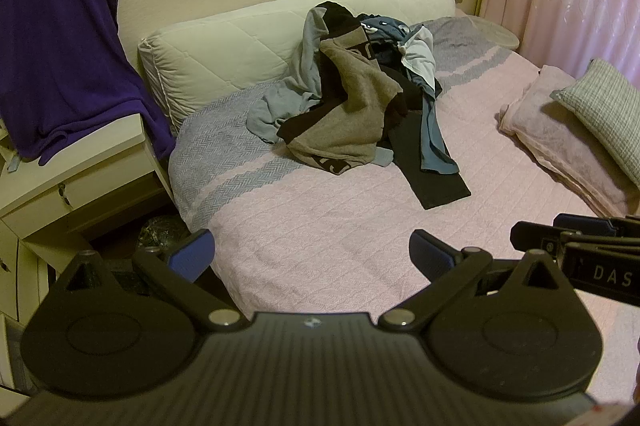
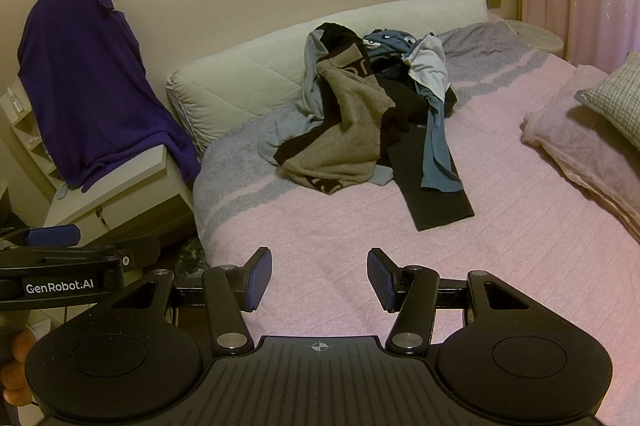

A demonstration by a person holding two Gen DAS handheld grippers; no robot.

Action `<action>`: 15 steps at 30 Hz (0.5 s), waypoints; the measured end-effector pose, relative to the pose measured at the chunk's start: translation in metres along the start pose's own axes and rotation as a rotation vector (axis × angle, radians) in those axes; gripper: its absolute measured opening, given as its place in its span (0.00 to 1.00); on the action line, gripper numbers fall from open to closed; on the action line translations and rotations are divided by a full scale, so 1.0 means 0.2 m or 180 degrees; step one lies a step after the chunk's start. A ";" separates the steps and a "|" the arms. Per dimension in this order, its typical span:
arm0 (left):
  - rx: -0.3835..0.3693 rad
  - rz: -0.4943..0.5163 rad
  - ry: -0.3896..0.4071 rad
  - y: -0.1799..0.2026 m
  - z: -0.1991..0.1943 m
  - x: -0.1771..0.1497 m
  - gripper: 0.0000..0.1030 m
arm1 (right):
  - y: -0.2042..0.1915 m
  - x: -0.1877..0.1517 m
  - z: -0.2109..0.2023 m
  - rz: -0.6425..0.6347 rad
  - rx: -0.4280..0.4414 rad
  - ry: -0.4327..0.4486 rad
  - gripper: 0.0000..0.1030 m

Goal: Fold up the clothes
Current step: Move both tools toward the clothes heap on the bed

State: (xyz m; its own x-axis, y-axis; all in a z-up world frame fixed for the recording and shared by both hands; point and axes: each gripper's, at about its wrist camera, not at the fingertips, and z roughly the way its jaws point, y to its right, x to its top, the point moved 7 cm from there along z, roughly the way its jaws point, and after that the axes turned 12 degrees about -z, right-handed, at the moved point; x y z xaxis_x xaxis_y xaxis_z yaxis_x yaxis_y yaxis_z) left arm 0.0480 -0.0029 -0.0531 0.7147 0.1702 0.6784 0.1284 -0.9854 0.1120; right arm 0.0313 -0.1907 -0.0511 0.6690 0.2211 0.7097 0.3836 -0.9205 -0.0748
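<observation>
The left gripper (image 1: 310, 252) is wide open and the right gripper (image 2: 320, 278) is partly open, and both hold nothing above the pink bed (image 2: 320, 226). The clothes (image 1: 352, 98) lie in a messy pile farther up the bed, well apart from both. Folding has not begun, I think; next, one gripper must reach the pile and pull out one piece.

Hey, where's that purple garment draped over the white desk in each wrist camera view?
Left wrist view: the purple garment hangs at the far left edge, upper half, over the white desk.
Right wrist view: the purple garment sits left of centre, further in from the edge.
Shared landmark: the clothes pile on the pink bed, to the right of the garment in both views.
</observation>
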 end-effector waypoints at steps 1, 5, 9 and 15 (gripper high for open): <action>0.0001 0.0001 -0.0005 0.00 0.00 0.00 0.99 | 0.01 0.00 0.00 0.0006 0.0005 -0.0001 0.49; 0.0005 0.0025 -0.0016 0.03 0.01 -0.01 0.99 | 0.02 0.00 0.01 0.0019 0.0013 0.0003 0.49; 0.0002 0.0042 -0.0020 0.04 0.02 0.01 0.99 | 0.03 0.00 0.01 0.0042 0.0026 0.0004 0.49; 0.0007 0.0051 -0.0042 0.06 0.04 0.02 0.99 | 0.05 0.00 0.03 0.0057 0.0036 -0.0011 0.49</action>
State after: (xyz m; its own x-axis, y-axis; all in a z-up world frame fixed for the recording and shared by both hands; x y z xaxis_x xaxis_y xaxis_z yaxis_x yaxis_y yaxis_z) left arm 0.0575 -0.0137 -0.0556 0.7258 0.1545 0.6704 0.1183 -0.9880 0.0996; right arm 0.0387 -0.1988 -0.0561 0.6779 0.2056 0.7058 0.3786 -0.9206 -0.0954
